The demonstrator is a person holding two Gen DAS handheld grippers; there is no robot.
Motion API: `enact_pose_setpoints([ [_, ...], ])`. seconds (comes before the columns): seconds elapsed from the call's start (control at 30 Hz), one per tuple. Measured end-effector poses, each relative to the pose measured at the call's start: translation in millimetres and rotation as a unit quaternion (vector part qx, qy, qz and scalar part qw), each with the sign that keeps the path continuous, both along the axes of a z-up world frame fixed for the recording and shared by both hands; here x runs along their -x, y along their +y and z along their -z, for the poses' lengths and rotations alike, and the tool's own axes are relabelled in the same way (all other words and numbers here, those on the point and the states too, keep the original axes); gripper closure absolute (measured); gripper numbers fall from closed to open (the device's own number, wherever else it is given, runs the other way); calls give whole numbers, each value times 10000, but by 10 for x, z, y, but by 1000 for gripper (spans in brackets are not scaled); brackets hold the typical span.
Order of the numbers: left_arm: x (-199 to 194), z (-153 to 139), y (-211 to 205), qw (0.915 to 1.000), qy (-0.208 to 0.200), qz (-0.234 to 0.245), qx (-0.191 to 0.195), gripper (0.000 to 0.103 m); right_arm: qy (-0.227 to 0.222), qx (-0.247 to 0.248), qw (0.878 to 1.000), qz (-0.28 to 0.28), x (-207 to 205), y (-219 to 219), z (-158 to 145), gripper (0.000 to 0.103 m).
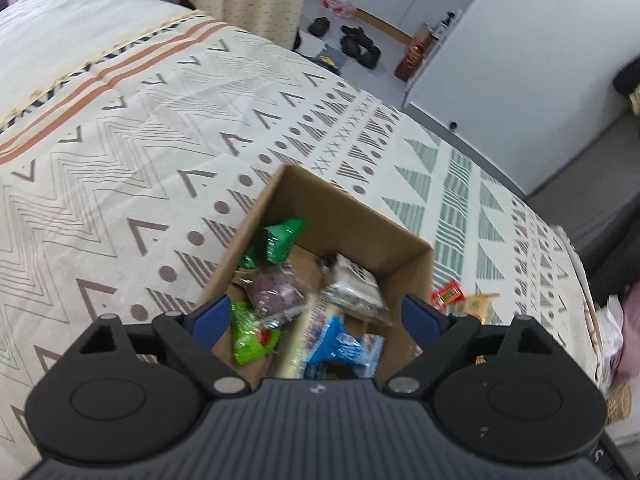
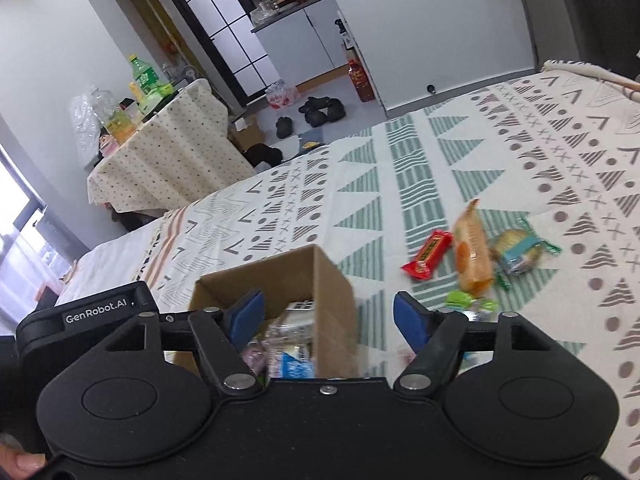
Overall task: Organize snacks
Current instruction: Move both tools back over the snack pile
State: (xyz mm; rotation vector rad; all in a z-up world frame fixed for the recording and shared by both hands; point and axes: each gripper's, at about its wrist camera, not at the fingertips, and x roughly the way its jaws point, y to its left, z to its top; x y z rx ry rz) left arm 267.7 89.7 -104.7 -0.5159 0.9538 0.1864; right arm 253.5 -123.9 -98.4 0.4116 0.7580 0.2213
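Patterned bedspread [image 1: 140, 140] over a bed, cardboard box [image 1: 352, 216] standing open on it as the landmark. Inside the box: green packets [image 1: 280, 236], a purple wrapped snack [image 1: 274, 292], a silvery clear packet [image 1: 356, 292] and a blue packet [image 1: 348, 348], all jumbled together (labels too blurred to read). Left tool [image 1: 318, 320] poised just above the box, blue pads spread wide, nothing between them. Right tool [image 2: 328, 316] likewise spread wide and empty, hanging over the box's near edge. Just beside the box on the bedspread, toward the green-triangle stripe: a red bar [image 2: 428, 254], an orange biscuit pack [image 2: 472, 252] touching it, a teal-banded cracker pack [image 2: 520, 250] next along, and a small green candy [image 2: 460, 300] nearest the right tool. Well beyond the box, across the floor: dark shoes [image 2: 320, 110], a draped worktop [image 2: 168, 152] crowded with bottles [image 2: 144, 76].
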Motion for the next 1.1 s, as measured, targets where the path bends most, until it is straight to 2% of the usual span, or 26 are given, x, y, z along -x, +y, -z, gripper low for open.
enact_pose_setpoints([
  [0.1, 18, -39, -114, 9998, -99, 159, -37, 11, 7, -5, 10000, 69, 36, -148, -16, 29],
  [0.27, 56, -115, -341, 9981, -171, 343, -491, 4, -81, 43, 9998, 187, 122, -400, -77, 21],
  [0.33, 71, -123, -405, 9979, -171, 342, -516, 0, -103, 80, 9997, 227, 155, -498, -99, 17],
  [0.67, 175, -234, -830, 9945, -598, 662, -548, 0, -180, 350, 9987, 319, 342, -1012, -175, 0],
  [0.8, 202, -194, -1005, 9933, -536, 826, -606, 0, -266, 463, 9976, 435, 403, -1208, -193, 0],
  [0.9, 248, -165, -1107, 9947, -507, 752, -486, 0, -219, 367, 9980, 466, 430, -1348, -169, 0],
  [1.03, 289, -127, -1343, 9927, -499, 932, -583, 0, -66, 305, 9987, 394, 471, -1460, -116, 1],
  [1.1, 311, -91, -1442, 9923, -490, 977, -586, 0, 37, 273, 9990, 363, 479, -1496, -70, 6],
])
